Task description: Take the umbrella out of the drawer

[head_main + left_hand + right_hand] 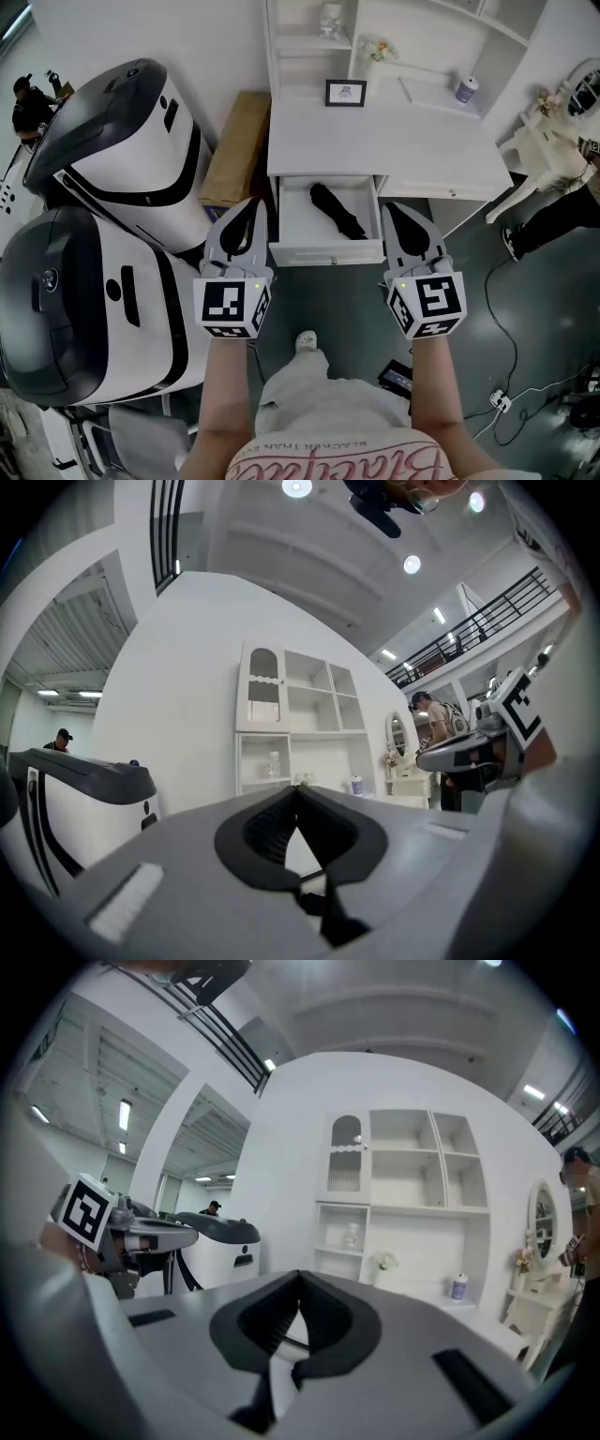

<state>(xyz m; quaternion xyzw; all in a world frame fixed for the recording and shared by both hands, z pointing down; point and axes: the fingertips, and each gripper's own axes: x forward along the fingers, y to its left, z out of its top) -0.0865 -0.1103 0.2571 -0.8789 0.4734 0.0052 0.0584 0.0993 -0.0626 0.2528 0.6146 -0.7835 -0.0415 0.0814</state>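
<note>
A black folded umbrella (337, 211) lies aslant inside the open white drawer (326, 251) of the desk (375, 141). My left gripper (254, 205) hovers just outside the drawer's front left corner, pointing level at the desk, its jaws shut with nothing between them. At the drawer's front right corner my right gripper (393, 210) is held the same way, shut and empty. The left gripper view shows the left gripper (298, 790) with its tips meeting before the shelf unit. In the right gripper view the right gripper (300, 1275) is likewise closed. Neither gripper view shows the umbrella.
Two large white-and-black machines (112, 150) (75, 309) stand close on the left, with a cardboard box (236, 150) beside the desk. A picture frame (345, 92) and a white bottle (466, 90) sit on the desktop. A person (553, 211) and cables (511, 361) are at the right.
</note>
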